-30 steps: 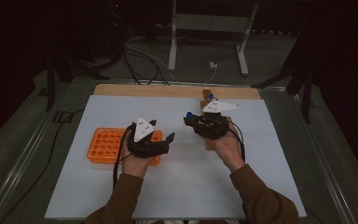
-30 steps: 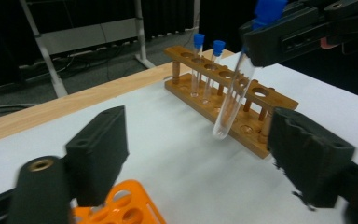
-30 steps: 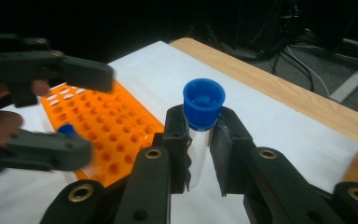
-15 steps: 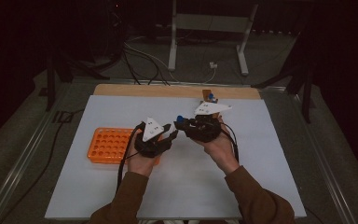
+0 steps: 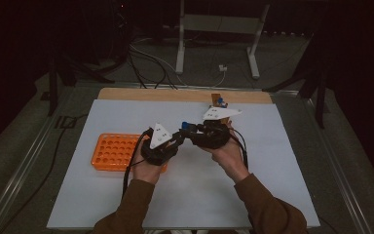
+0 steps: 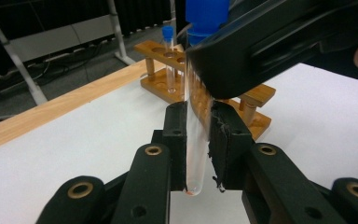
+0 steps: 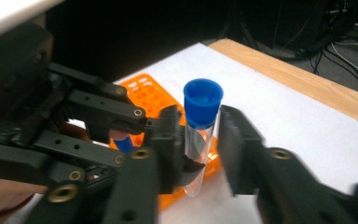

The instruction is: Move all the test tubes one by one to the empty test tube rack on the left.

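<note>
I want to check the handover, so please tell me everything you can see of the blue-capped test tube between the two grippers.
The test tube is clear, plastic or glass, with a round bottom and a blue cap. It stands upright above the white table. The left hand-held gripper has just closed on its lower part, pads pressing both sides. The right hand-held gripper has just been opening; its jaws flank the tube below the cap. Its bottom looks faintly reddish; otherwise it seems empty.

Clear blue-capped test tube upright between both tongs above the table.
</note>
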Action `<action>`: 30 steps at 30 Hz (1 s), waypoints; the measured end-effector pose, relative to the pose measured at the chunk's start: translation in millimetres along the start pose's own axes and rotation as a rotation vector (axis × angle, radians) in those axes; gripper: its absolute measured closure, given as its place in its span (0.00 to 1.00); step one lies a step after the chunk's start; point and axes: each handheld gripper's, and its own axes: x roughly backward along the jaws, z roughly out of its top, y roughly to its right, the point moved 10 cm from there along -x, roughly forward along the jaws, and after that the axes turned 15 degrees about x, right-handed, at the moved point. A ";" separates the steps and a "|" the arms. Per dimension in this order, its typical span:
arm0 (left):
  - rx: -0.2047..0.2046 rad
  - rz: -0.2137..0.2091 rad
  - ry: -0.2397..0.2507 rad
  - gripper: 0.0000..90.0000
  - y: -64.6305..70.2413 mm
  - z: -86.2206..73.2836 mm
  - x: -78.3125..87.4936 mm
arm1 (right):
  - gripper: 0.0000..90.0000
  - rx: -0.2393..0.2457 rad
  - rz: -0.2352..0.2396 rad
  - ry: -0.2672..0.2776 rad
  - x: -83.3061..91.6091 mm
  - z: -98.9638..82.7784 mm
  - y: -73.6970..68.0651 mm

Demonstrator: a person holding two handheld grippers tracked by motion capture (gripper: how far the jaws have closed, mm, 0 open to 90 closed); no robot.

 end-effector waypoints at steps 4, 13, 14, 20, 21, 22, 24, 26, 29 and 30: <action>0.019 0.007 0.009 0.87 -6.4 2.5 2.2 | 0.53 -0.020 -0.008 0.018 6.5 0.7 6.2; 0.049 0.033 0.033 0.87 -21.8 6.7 11.7 | 0.18 -0.023 -0.106 0.000 19.7 -12.4 25.8; 0.053 0.035 0.039 0.87 -23.6 7.2 13.2 | 0.17 -0.024 -0.116 -0.004 21.0 -14.7 27.8; 0.077 0.057 0.053 0.87 -37.1 5.1 24.5 | 0.07 -0.025 -0.153 -0.019 29.5 -30.5 38.0; 0.082 0.060 0.057 0.87 -39.6 4.5 26.3 | 0.06 -0.031 -0.156 -0.017 31.4 -32.8 39.4; 0.089 0.062 0.059 0.87 -42.2 3.8 28.3 | 0.05 -0.036 -0.157 -0.013 33.3 -35.0 40.8; 0.102 0.068 0.065 0.87 -46.9 2.4 32.2 | 0.05 -0.045 -0.163 -0.012 36.9 -39.7 43.7; 0.116 0.072 0.073 0.87 -50.7 0.9 35.7 | 0.04 -0.050 -0.176 -0.016 40.1 -44.6 47.1; 0.134 0.077 0.080 0.87 -55.9 -2.4 40.8 | 0.03 -0.044 -0.200 -0.033 43.6 -52.7 51.6; 0.141 0.078 0.082 0.87 -57.4 -3.6 42.3 | 0.03 -0.043 -0.206 -0.038 44.7 -55.4 53.0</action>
